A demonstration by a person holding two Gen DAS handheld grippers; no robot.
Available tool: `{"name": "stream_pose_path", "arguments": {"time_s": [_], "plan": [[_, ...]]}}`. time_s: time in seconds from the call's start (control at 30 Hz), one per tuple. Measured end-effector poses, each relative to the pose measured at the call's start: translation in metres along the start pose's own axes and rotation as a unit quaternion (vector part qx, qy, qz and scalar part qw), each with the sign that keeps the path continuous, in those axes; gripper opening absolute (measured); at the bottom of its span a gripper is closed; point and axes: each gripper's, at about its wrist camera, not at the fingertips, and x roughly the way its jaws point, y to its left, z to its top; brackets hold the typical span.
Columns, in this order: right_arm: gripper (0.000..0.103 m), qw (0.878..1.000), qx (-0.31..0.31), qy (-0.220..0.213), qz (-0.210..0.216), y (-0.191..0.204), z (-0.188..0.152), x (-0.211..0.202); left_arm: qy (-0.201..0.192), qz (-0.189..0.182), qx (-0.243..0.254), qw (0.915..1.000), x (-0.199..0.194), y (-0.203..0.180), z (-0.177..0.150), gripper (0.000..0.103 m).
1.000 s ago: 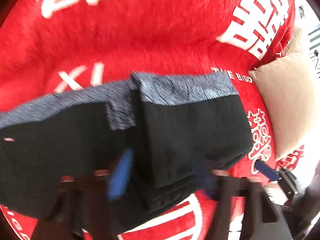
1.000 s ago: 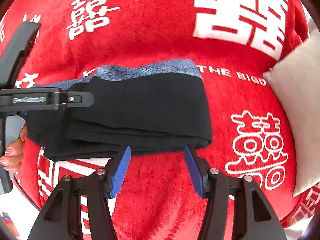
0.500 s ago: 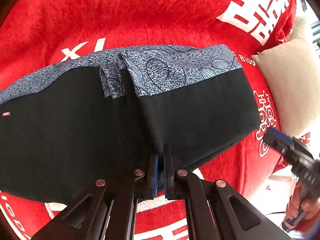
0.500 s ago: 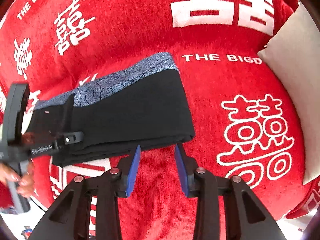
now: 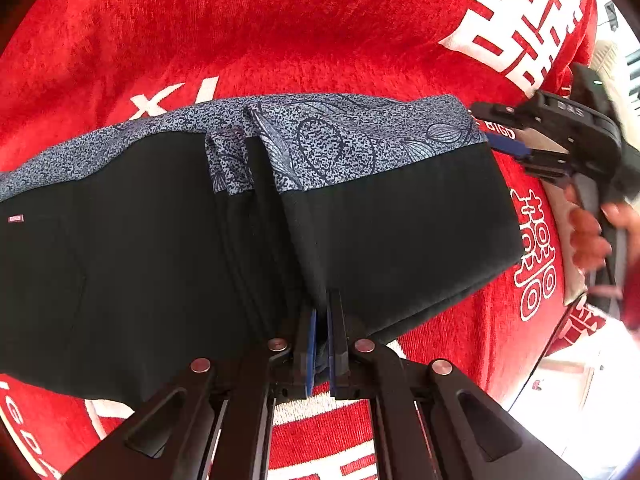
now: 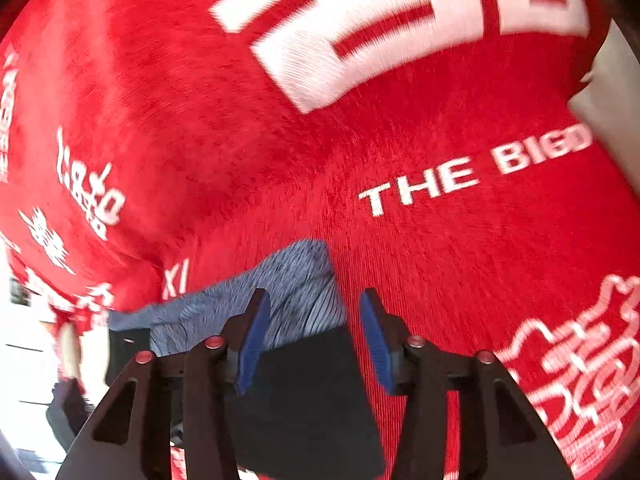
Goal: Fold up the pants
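Observation:
Black pants (image 5: 400, 232) with a blue-grey patterned waistband (image 5: 340, 136) lie folded on a red blanket (image 5: 280, 40). My left gripper (image 5: 320, 320) is shut on the near edge of the black cloth, where a fold ridge runs up from the jaws. In the left wrist view my right gripper (image 5: 496, 130) hovers at the far right waistband corner, held by a hand (image 5: 588, 232). The right wrist view is blurred. There my right gripper (image 6: 314, 300) is opening, with the waistband corner (image 6: 296, 276) between the fingers but not pressed by the pads.
The red blanket (image 6: 400, 140) carries large white characters and lettering and covers the whole surface. A beige cushion (image 6: 612, 120) lies at its right edge. A bright floor shows past the blanket's near right edge (image 5: 568, 380).
My left gripper closed on the pants' near edge, then stayed still. My right gripper swung from the near edge to the far right waistband corner, rolling as it went.

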Motion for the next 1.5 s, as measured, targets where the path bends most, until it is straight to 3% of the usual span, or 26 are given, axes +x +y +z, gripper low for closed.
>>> {"name": "stream_pose_path", "arguments": {"time_s": [0.1, 0.13, 0.2, 0.27, 0.4, 0.43, 0.47, 0.53, 0.6, 0.63, 0.67, 0.7, 0.77, 0.97, 1.07, 1.13, 1.27, 1.5], "plan": [[0.053, 0.995, 0.033, 0.055, 0.078, -0.015, 0.009, 0.026, -0.001, 0.003, 0.004, 1.0000, 0.001, 0.000, -0.001, 0.006], [0.053, 0.993, 0.041, 0.066, 0.084, -0.019, 0.011, 0.034, 0.000, 0.004, 0.003, 1.0000, 0.001, 0.000, 0.000, 0.006], [0.033, 0.991, 0.067, 0.081, 0.089, -0.028, 0.013, 0.041, 0.005, 0.008, -0.006, 0.9999, 0.001, 0.000, 0.002, 0.006], [0.027, 0.991, 0.065, 0.070, 0.097, -0.029, 0.009, 0.031, 0.009, 0.010, -0.009, 0.9999, 0.001, -0.002, 0.006, 0.006], [0.027, 0.994, 0.054, 0.059, 0.073, -0.032, 0.000, 0.022, 0.008, 0.015, 0.004, 0.9998, 0.005, -0.005, 0.005, 0.006], [0.031, 0.995, 0.051, 0.062, 0.054, -0.032, 0.000, 0.025, 0.006, 0.019, 0.006, 0.9998, 0.004, -0.005, 0.004, 0.006], [0.046, 0.996, 0.051, 0.060, 0.033, -0.030, 0.001, 0.026, 0.004, 0.021, 0.003, 0.9998, 0.002, -0.005, 0.005, 0.006], [0.047, 0.999, 0.029, 0.040, -0.008, -0.012, 0.002, 0.017, -0.005, 0.022, -0.006, 0.9997, -0.005, -0.005, 0.005, 0.006], [0.046, 0.997, -0.046, -0.002, -0.065, 0.025, -0.006, -0.003, -0.015, 0.044, -0.013, 0.9989, -0.013, -0.001, 0.003, 0.030], [0.046, 0.994, -0.081, -0.014, -0.075, 0.043, -0.012, -0.010, -0.022, 0.063, -0.019, 0.9976, -0.017, 0.001, 0.001, 0.065], [0.042, 0.990, -0.114, -0.021, -0.078, 0.062, -0.020, -0.015, -0.035, 0.079, -0.029, 0.9958, -0.024, 0.006, -0.001, 0.078], [0.030, 0.988, -0.137, -0.017, -0.076, 0.075, -0.027, -0.016, -0.049, 0.080, -0.038, 0.9948, -0.030, 0.011, -0.003, 0.078], [0.023, 0.982, -0.177, 0.008, -0.061, 0.104, -0.043, -0.007, -0.050, 0.079, -0.053, 0.9942, -0.036, 0.022, -0.006, 0.078], [0.023, 0.969, -0.236, 0.078, -0.008, 0.174, -0.095, 0.064, -0.043, 0.110, -0.100, 0.9879, -0.043, 0.056, -0.023, 0.078], [0.022, 0.965, -0.233, 0.118, -0.019, 0.179, -0.125, 0.098, -0.041, 0.119, -0.119, 0.9849, -0.046, 0.075, -0.036, 0.078], [0.023, 0.965, -0.242, 0.096, -0.029, 0.184, -0.141, 0.097, -0.038, 0.123, -0.133, 0.9827, -0.048, 0.084, -0.045, 0.078], [0.023, 0.964, -0.242, 0.106, -0.028, 0.184, -0.155, 0.090, -0.036, 0.123, -0.164, 0.9781, -0.050, 0.102, -0.056, 0.078], [0.023, 0.954, -0.272, 0.104, -0.074, 0.199, -0.165, 0.086, -0.043, 0.117, -0.194, 0.9730, -0.056, 0.117, -0.068, 0.081]]}}
